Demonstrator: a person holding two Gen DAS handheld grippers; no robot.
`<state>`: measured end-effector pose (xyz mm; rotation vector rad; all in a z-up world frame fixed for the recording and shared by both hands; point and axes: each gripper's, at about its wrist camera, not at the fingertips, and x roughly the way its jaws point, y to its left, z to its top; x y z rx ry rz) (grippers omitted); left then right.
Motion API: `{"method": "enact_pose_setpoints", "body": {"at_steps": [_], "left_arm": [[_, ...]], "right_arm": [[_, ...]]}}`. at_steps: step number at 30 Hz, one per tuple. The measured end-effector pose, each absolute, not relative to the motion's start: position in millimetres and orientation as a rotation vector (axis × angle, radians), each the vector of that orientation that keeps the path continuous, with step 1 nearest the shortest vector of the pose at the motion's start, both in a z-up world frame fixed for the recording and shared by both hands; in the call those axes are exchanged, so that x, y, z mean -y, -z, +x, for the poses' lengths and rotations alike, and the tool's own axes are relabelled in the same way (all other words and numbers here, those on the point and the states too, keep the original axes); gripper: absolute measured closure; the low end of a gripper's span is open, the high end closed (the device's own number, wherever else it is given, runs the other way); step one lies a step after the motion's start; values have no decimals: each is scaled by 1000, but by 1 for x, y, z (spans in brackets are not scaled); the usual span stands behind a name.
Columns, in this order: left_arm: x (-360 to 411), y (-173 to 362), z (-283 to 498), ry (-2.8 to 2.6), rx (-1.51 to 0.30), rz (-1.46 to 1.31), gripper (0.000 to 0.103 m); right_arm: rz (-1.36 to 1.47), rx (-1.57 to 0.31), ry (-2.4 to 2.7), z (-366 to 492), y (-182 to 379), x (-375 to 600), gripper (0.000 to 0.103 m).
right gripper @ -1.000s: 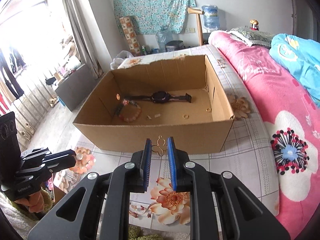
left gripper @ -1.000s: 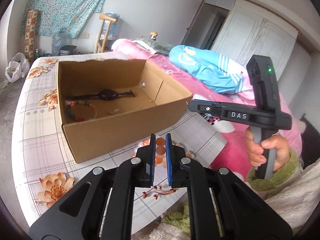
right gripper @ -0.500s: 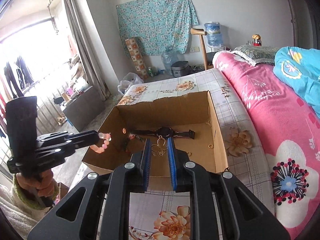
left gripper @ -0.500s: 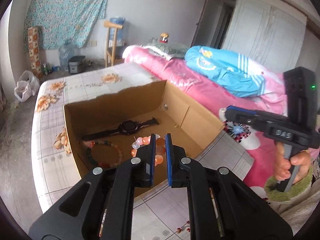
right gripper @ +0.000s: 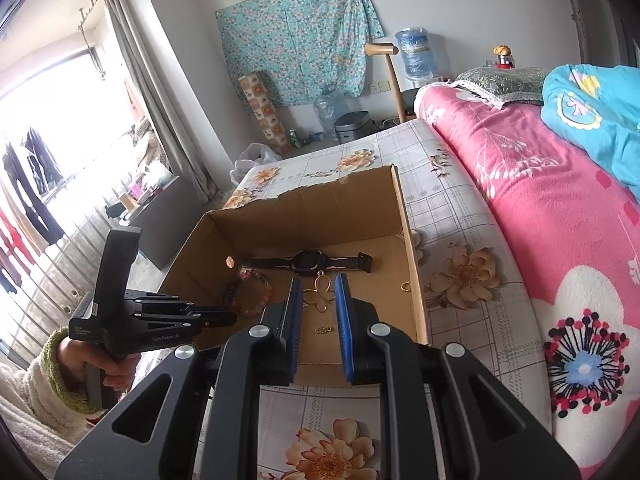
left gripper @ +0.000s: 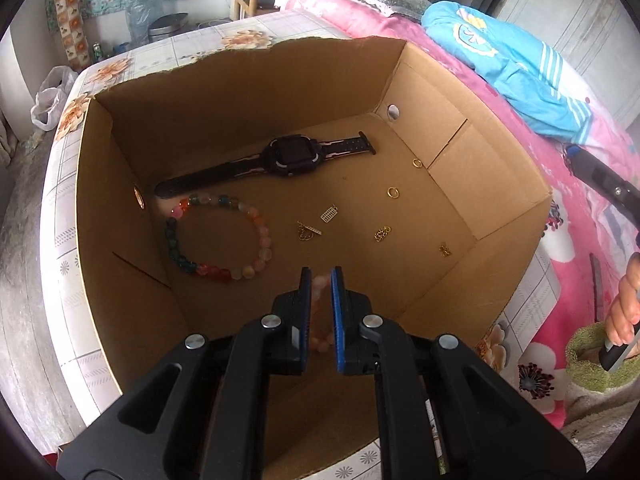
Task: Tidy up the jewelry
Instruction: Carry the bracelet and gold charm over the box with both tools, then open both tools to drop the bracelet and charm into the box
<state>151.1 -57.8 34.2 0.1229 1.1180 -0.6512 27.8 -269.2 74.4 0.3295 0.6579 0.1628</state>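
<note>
An open cardboard box (left gripper: pixel 500 184) holds a black watch (left gripper: pixel 292 156), a multicoloured bead bracelet (left gripper: pixel 260 236), gold rings (left gripper: pixel 393 192) and small gold pieces. My left gripper (left gripper: pixel 320 278) points down into the box's near side. Its jaws are opening, and a blurred pink bead bracelet (left gripper: pixel 320 332) is slipping down between them. My right gripper (right gripper: pixel 319 283) hovers over the near wall of the box (right gripper: pixel 304 220), shut on a gold butterfly pendant (right gripper: pixel 320 294). In the right wrist view the left gripper (right gripper: pixel 232 318) reaches in from the left.
The box sits on a table with a floral checked cloth (right gripper: pixel 460 208). A bed with a pink flowered blanket (right gripper: pixel 540 200) and a blue quilt (left gripper: pixel 500 60) runs along the right. A hand in a green cuff (left gripper: pixel 624 312) holds the right tool.
My left gripper has swung from in front of the box to over it and tipped downward; its jaws have widened and the pink bracelet slides out. My right gripper has come closer with the pendant.
</note>
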Motion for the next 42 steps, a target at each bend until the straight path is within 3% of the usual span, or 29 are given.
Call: {"method": "enact_pose_setpoints", "body": {"at_steps": [2, 8, 10, 14, 19, 24, 28, 36, 42], "left_arm": [[56, -39, 152, 653, -1100, 106, 81], [42, -66, 140, 636, -967, 67, 79], [35, -78, 131, 624, -900, 53, 74], [23, -94, 113, 595, -796, 27, 63], [12, -100, 94, 541, -751, 22, 40], [-5, -93, 84, 496, -762, -9, 29], [-16, -85, 82, 465, -789, -45, 26], [-21, -77, 78, 451, -803, -46, 24], [-21, -77, 78, 433, -813, -44, 20]], "right_arm": [[328, -659, -161, 29, -74, 270, 86], [312, -667, -194, 37, -82, 268, 86], [296, -689, -230, 48, -86, 267, 86], [244, -827, -311, 90, -81, 256, 86], [200, -1080, -380, 156, -46, 237, 86], [104, -1260, -331, 199, -15, 214, 87], [51, -1351, -270, 221, 7, 208, 86], [135, -1314, -241, 215, 4, 221, 86], [187, -1108, -259, 173, -46, 235, 86]]}}
